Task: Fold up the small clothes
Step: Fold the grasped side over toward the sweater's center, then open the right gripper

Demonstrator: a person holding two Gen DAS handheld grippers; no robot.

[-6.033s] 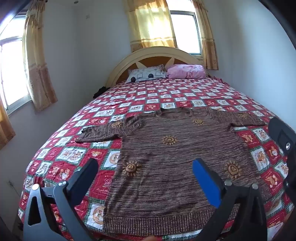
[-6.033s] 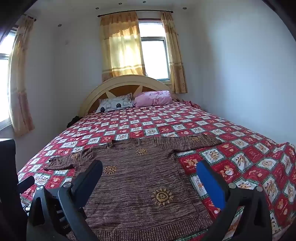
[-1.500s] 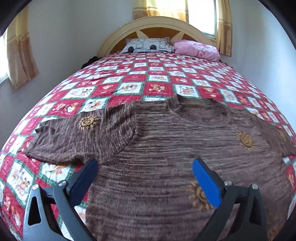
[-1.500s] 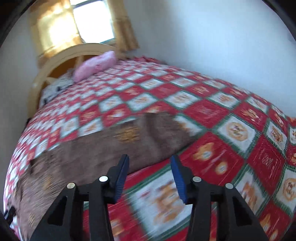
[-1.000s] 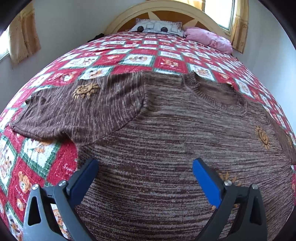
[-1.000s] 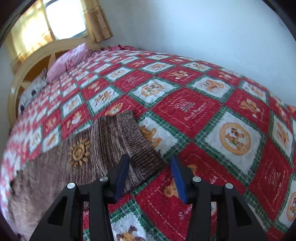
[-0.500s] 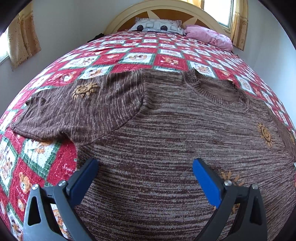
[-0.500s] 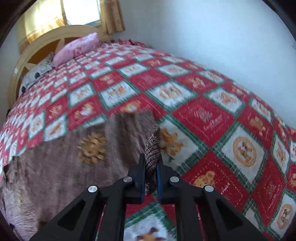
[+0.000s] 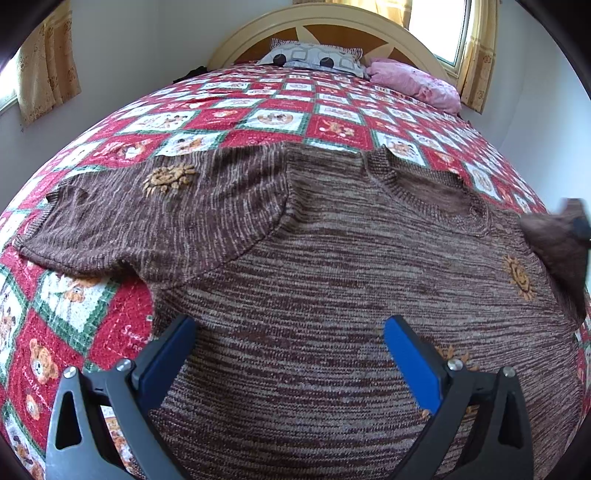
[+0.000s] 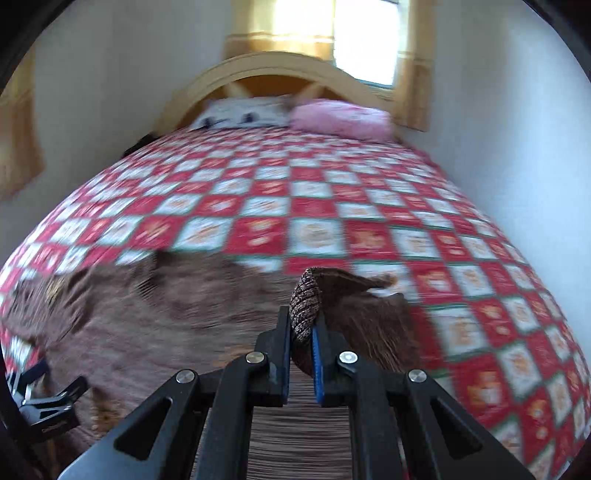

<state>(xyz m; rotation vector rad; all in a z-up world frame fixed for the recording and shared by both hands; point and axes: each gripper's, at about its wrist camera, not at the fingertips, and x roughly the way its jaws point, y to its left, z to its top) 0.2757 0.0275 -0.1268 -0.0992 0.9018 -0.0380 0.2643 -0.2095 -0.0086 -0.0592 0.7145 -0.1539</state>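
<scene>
A brown knitted sweater (image 9: pixel 332 266) with orange sun motifs lies flat on the quilt, neck toward the headboard. Its left sleeve (image 9: pixel 122 218) stretches out flat. My left gripper (image 9: pixel 288 339) hovers open over the sweater's body, nothing between its blue pads. My right gripper (image 10: pixel 301 336) is shut on the cuff of the right sleeve (image 10: pixel 306 299), which is lifted off the bed and drawn over the sweater's body (image 10: pixel 184 314). In the left wrist view that raised sleeve (image 9: pixel 557 240) shows blurred at the right edge. The left gripper (image 10: pixel 44 402) appears at the right wrist view's lower left.
The bed carries a red, white and green patchwork quilt (image 9: pixel 288 118). A grey patterned pillow (image 9: pixel 314 55) and a pink pillow (image 9: pixel 413 83) lie by the curved wooden headboard (image 9: pixel 325 26). A white wall (image 10: pixel 517 110) runs close along the bed's right side. Curtained windows stand behind.
My right gripper closed on the right sleeve's cuff, lifted it and swept it leftward over the sweater's body. The left gripper stayed where it was, open.
</scene>
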